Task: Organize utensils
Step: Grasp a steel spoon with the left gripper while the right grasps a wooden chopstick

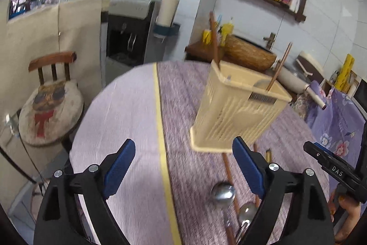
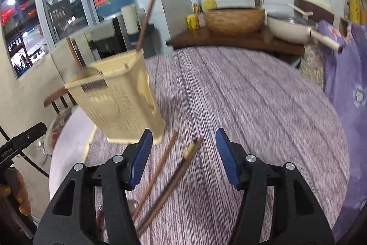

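Observation:
A cream slotted utensil holder (image 1: 238,107) stands on the round table with two brown chopsticks (image 1: 214,40) sticking out of it. My left gripper (image 1: 183,167) is open above the cloth, nothing between its blue pads. Near it lie two steel spoons (image 1: 223,193) and brown chopsticks. In the right wrist view the holder (image 2: 119,102) is at the left. My right gripper (image 2: 183,157) is open over loose chopsticks (image 2: 160,169) and a gold-tipped one (image 2: 191,150) on the cloth. The right gripper (image 1: 330,167) also shows at the left view's right edge.
The table wears a purple striped cloth (image 2: 252,107) with a yellow band (image 1: 160,130). A wooden chair with a cat cushion (image 1: 48,107) stands left. Behind are a water dispenser (image 1: 137,22), a wooden counter with a basket sink (image 2: 234,17) and a cream pan (image 2: 291,29).

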